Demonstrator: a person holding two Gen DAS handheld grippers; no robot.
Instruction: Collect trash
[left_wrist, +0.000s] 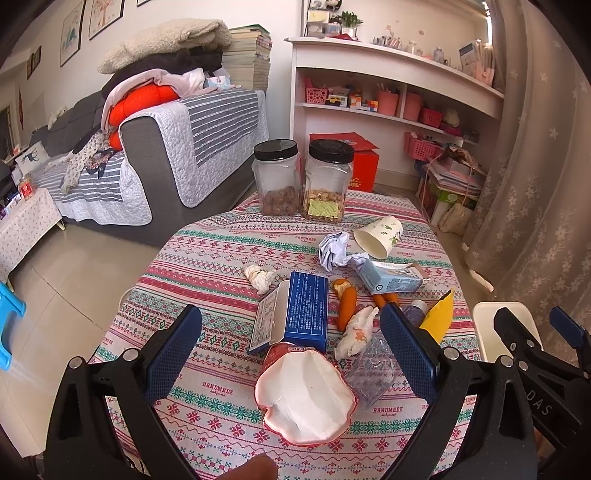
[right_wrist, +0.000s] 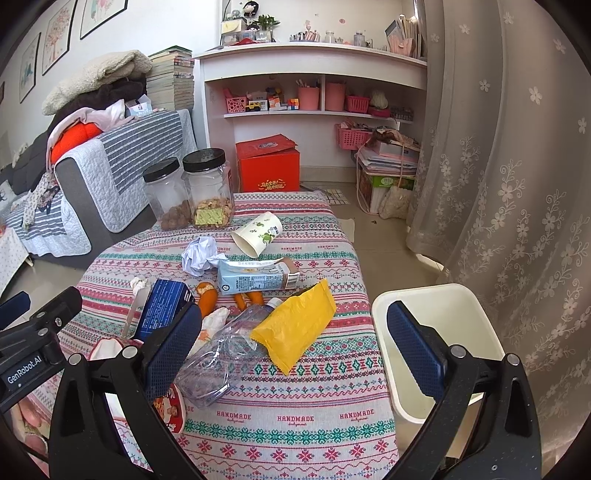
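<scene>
Trash is strewn across the patterned surface (right_wrist: 295, 417). Nearest the left claw (left_wrist: 291, 347) lies a crushed red-rimmed paper bowl (left_wrist: 304, 397), white inside, mouth up, right between the wide-spread jaws but untouched. Just beyond it sits a blue box (left_wrist: 306, 308) with its flap hanging open, and beside that a crumpled tissue wad (left_wrist: 354, 330) and orange peel (left_wrist: 347, 302). A squashed clear plastic bottle (right_wrist: 218, 365) lies on its side, touching the yellow snack bag (right_wrist: 295, 332) that overlaps its neck end. Further back: a flattened milk carton (right_wrist: 256, 278), a ball of white paper (right_wrist: 199, 254), a tipped paper cup (right_wrist: 258, 232) with its mouth facing the camera, and a small tissue scrap (left_wrist: 260, 277) off to the left.

The right claw (right_wrist: 293, 332) hangs wide open too, gripping nothing, its left finger over the surface near the blue box and its right finger over the white bin (right_wrist: 436, 306). That bin stands just beside the surface's right edge, and nothing shows in the part of it that is visible.

At the far edge stand two black-lidded jars (left_wrist: 325, 181), partly filled with snacks. Behind them, a grey sofa (left_wrist: 155, 155) piled with clothes, a white shelf unit (left_wrist: 369, 74), a red box (right_wrist: 267, 162) on the floor and a lace curtain (right_wrist: 517, 166) on the right.
</scene>
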